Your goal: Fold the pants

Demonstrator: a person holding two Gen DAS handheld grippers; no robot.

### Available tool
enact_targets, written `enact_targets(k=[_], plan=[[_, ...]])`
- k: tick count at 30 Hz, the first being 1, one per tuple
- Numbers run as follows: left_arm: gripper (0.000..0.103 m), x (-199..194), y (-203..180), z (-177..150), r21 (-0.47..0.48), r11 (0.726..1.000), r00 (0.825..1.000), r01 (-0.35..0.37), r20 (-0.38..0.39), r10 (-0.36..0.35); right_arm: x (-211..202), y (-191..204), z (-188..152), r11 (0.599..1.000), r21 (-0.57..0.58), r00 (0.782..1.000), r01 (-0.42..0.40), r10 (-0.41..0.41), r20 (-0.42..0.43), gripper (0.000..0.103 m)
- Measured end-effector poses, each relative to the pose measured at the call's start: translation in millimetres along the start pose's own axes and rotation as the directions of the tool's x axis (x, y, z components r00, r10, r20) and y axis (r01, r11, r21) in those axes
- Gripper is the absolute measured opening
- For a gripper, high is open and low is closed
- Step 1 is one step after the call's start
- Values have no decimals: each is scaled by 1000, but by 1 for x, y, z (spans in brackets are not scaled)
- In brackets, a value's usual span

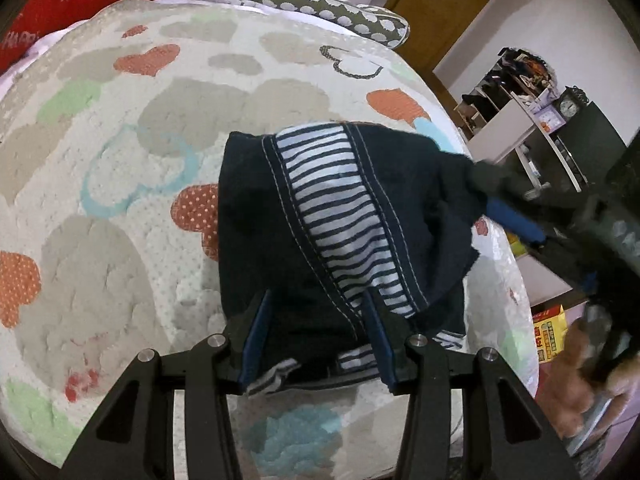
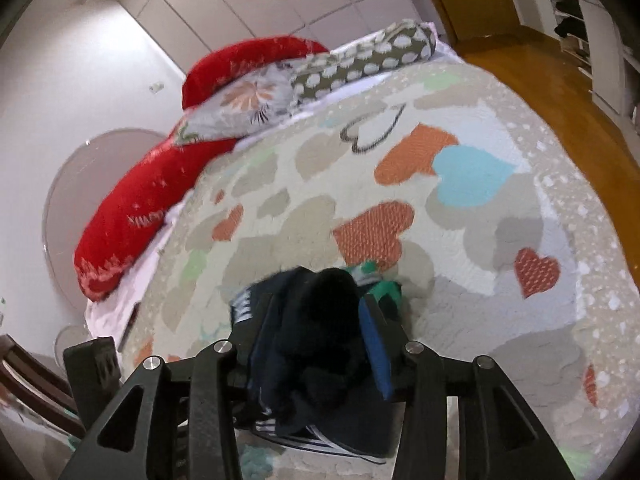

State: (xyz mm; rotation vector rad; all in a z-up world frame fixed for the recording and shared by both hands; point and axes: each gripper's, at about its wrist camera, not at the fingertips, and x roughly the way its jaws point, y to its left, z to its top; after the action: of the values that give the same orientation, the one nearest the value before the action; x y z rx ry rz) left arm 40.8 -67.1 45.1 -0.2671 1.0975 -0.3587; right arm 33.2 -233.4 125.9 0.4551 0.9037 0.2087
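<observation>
Dark navy pants with blue-and-white striped panel (image 1: pixel 320 216) lay bunched on heart-patterned quilted bedspread (image 1: pixel 120 184), near bed's right edge. Left gripper (image 1: pixel 318 340) sat over near end of pants, 2 blue-padded jaws half spread with navy cloth between them; whether pads pressed cloth could not be told. Right gripper (image 2: pixel 316 340) came in from right, jaws parted with thick navy fold bulging between them; grip could not be told. Red pillow (image 2: pixel 136 216) lay at bedhead.
</observation>
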Motion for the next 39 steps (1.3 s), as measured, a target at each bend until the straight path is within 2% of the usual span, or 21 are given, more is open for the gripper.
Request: enact_targets(k=[3,5,7,10,13,15,18,19,21,25,28,29,31,33,36,39], plan=[[46,-3,-1,0,8,1000,1000,0,8,0,21,2,-12,999,-22,999,32,-32,-22,50],[46,-4,0,-1,9,1000,1000,-3,10,3,26,4,-23,1000,-31,1000,-4,4,-14,50],[46,-5,0,0,8,1000,1000,-10,8,10,32,9,-29,998,-53,998,-46,44,-38,30],[46,-12,-3,0,4,1000,1000,2,12,-2,24,2,-31,996,10,995,-92,92,-24,25],[47,-25,-9,2,19,999,999,30,43,-31,3,-10,-33,993,70,995,-98,98,7,23],[59,-23,-17,2,52,999,998,12,56,-15,-10,-20,-39,992,99,996,-82,80,25,23],[62,0,-18,-2,52,998,999,-32,7,32,-8,-35,-48,994,109,1000,-13,12,13,25],[62,9,-15,-3,37,999,999,-35,-24,35,-2,-41,-52,993,115,1000,17,-16,-8,31],[62,9,-14,-6,33,999,999,-39,-17,40,10,-51,-57,990,130,998,43,-38,-43,39],[62,-17,-13,-3,20,1000,1000,14,6,-14,-11,-47,-54,993,114,999,21,-24,25,40],[64,-36,-6,5,-8,1000,998,29,51,-29,-40,-30,-45,996,64,987,65,-74,144,40],[64,-36,-4,12,-23,999,998,27,52,-26,-50,-23,-41,998,46,982,47,-55,182,40],[64,-32,-3,31,-56,998,999,30,39,-28,-55,-12,-35,1000,19,980,3,-7,197,40],[64,-20,-5,51,-63,997,999,43,21,-42,-50,-6,-27,999,14,983,-37,34,183,40],[64,11,0,79,-103,995,1000,-3,-13,2,-25,-6,-15,995,26,987,-94,90,132,40],[65,49,6,89,-123,991,995,-55,-89,44,13,-19,-13,998,54,998,-37,34,50,40]])
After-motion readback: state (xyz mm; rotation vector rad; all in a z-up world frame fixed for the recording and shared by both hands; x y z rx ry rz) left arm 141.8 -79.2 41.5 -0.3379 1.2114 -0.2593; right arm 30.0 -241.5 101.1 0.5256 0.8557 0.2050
